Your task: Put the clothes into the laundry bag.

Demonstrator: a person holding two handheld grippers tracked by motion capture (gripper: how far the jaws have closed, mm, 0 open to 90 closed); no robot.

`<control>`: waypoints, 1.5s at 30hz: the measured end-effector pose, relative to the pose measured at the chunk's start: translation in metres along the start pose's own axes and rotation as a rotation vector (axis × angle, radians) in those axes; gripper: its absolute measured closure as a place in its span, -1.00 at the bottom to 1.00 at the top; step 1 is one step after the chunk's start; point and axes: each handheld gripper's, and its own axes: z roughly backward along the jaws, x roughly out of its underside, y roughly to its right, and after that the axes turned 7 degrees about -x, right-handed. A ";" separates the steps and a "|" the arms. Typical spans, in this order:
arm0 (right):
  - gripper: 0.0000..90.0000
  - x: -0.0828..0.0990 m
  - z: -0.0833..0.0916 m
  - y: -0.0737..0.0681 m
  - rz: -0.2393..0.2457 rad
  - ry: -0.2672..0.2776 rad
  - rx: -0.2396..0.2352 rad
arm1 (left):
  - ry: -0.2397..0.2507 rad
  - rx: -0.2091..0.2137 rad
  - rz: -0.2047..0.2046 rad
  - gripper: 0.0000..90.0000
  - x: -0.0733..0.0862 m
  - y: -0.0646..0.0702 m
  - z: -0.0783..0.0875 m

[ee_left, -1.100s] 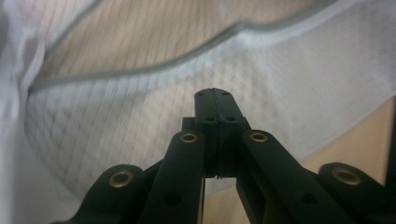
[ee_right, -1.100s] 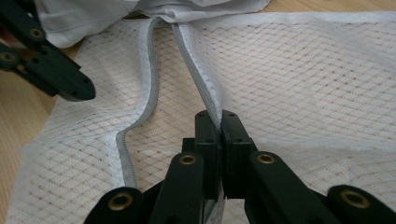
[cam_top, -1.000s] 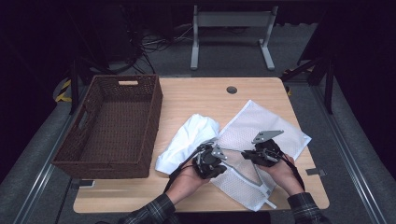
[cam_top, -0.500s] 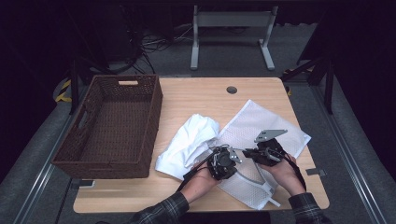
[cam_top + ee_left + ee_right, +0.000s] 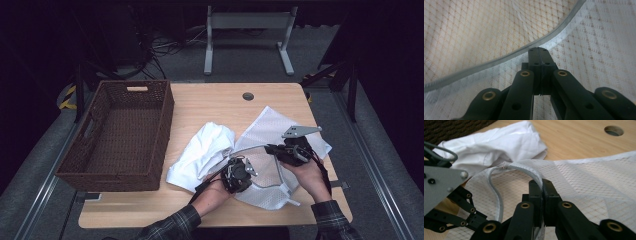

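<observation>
Since a second ago, both hands are sitting slightly farther toward the bench's right edge. Near the front edge, the left hand-held gripper [image 5: 239, 172] is pinching the mesh laundry bag [image 5: 295, 131] beside its grey zipper [image 5: 499, 60], jaws fully closed. The right hand-held gripper [image 5: 278, 150] is clamping the zipper edge, lifting it, as its own view is showing. Farther back, a white shirt [image 5: 202, 152] is lying beside the wicker basket [image 5: 165, 125] at the left edge.
</observation>
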 end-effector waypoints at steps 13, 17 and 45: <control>0.96 -0.021 0.027 0.013 -0.021 0.098 0.070 | -0.038 -0.017 -0.065 1.00 -0.004 -0.028 -0.001; 0.96 -0.026 0.029 0.017 -0.028 0.116 0.077 | -0.039 -0.007 -0.050 1.00 -0.006 -0.035 -0.003; 0.96 -0.048 0.033 0.025 -0.026 0.171 0.076 | 0.023 0.064 0.043 0.75 -0.005 -0.046 0.020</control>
